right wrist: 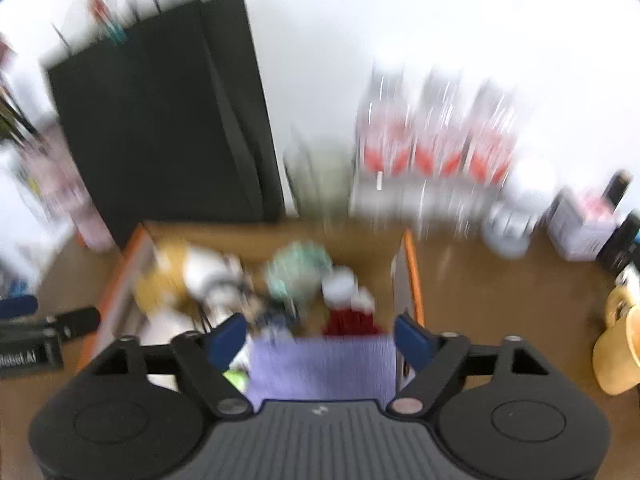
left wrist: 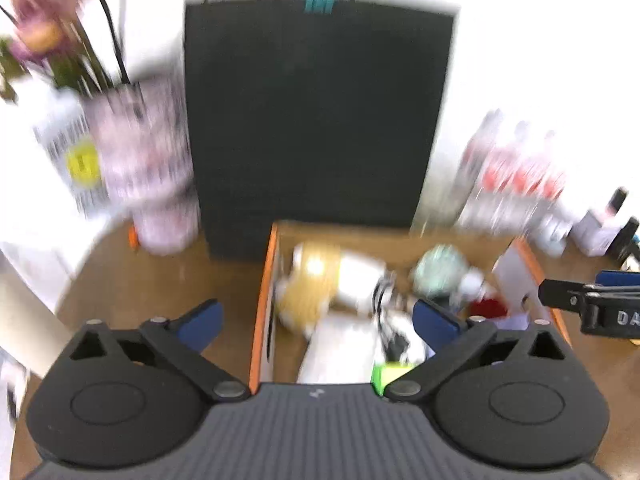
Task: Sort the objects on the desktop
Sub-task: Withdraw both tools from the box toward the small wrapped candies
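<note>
Both grippers, left [left wrist: 316, 320] and right [right wrist: 320, 336], hover empty, jaws spread, over the orange-edged box [right wrist: 412, 276]. Below them it appears nearly full. A yellow mug [right wrist: 618, 356] waits right of it.

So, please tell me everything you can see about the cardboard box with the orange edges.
The cardboard box is open at the top, brown inside with orange outer edges. It rests on the brown table, in front of a black bag. It is full of blurred items, including a lilac cloth and something red.

Black tongs [left wrist: 318, 322], blue pads [left wrist: 200, 322], silver pivot screws.
</note>
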The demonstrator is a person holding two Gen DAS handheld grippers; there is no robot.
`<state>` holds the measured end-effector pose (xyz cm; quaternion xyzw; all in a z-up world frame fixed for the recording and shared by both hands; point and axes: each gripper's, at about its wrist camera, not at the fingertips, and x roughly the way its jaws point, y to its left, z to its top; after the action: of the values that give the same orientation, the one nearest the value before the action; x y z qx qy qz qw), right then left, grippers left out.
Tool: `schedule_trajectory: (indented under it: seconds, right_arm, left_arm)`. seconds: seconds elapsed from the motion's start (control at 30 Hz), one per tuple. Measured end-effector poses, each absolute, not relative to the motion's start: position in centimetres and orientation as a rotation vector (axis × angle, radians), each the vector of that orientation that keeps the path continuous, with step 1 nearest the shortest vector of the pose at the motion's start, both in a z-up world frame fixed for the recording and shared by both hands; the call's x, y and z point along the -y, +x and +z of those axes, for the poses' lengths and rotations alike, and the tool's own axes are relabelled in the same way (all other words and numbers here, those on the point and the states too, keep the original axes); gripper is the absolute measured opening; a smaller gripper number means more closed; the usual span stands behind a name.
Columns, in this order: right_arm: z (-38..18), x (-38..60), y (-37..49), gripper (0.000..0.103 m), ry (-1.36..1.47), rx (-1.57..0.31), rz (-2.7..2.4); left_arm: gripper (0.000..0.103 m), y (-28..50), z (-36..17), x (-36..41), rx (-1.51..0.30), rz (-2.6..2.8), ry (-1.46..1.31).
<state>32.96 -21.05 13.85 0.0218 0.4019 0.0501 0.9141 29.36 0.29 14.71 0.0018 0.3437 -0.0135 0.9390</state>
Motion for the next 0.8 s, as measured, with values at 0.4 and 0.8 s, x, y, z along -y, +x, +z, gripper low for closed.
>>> schedule_trajectory:
  seconds: [0.4,0.8]
  right_arm:
    - [12.1,20.7,16.7,0.091,0.022,-0.353,0.133]
    - [9.0,19.6,4.7,0.091,0.002,-0.376,0.155]
  left_arm:
    - [0.103,14.6,12.5,0.3,-0.282,-0.048,0.01]
    - [0.103,0.1,8.9,-1.1,-0.315,-0.074,0.01]
